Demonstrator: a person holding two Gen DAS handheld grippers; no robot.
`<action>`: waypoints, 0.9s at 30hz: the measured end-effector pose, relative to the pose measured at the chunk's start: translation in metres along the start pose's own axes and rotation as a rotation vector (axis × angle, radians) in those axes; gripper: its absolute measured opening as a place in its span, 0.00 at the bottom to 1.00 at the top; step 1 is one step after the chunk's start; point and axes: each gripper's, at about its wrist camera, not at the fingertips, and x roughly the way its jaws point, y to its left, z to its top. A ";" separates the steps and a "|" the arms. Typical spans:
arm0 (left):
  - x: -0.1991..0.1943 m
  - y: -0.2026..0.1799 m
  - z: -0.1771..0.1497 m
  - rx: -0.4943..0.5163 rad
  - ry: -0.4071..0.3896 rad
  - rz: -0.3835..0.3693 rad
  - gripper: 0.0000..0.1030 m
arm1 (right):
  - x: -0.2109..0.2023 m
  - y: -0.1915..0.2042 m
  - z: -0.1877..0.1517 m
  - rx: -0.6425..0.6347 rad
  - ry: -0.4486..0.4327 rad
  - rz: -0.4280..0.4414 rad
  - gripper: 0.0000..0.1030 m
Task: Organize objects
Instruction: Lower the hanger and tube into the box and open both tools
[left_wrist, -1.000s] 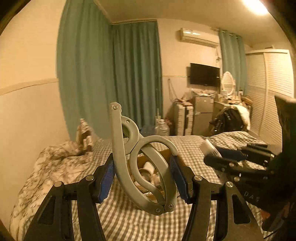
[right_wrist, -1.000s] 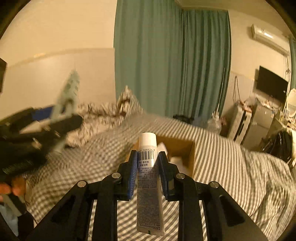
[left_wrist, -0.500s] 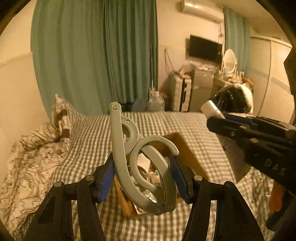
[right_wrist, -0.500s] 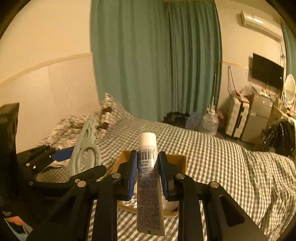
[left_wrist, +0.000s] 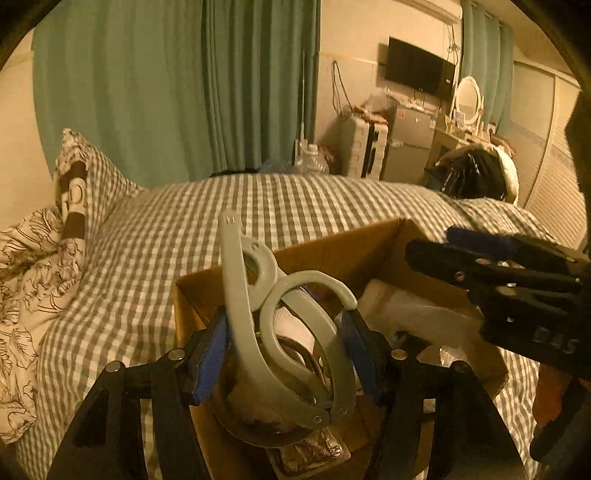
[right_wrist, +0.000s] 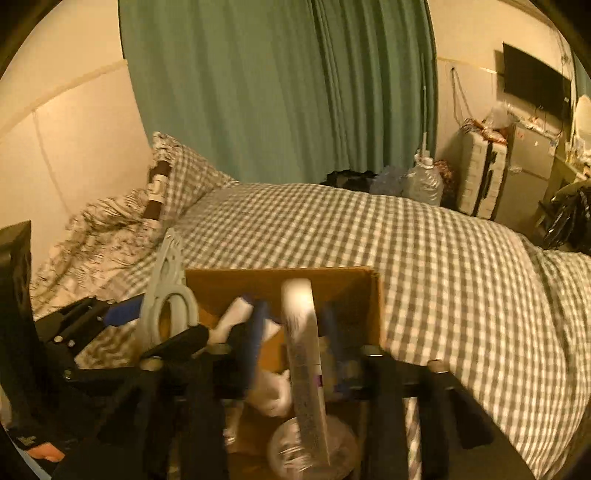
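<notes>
Both grippers lower, over the box (left_wrist: 332, 251) now.

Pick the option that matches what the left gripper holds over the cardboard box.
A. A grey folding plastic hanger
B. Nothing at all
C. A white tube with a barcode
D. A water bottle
A: in the left wrist view, the left gripper has its blue-padded fingers closed on the grey folding hanger above the open cardboard box.
</notes>
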 end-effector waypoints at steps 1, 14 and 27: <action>0.000 0.001 0.000 0.000 0.003 0.004 0.71 | -0.002 -0.002 0.000 0.012 -0.011 -0.005 0.61; -0.173 -0.022 0.024 0.034 -0.178 0.115 1.00 | -0.165 0.028 0.024 -0.031 -0.130 -0.063 0.84; -0.365 -0.045 0.002 0.068 -0.401 0.064 1.00 | -0.371 0.077 0.000 -0.116 -0.355 -0.135 1.00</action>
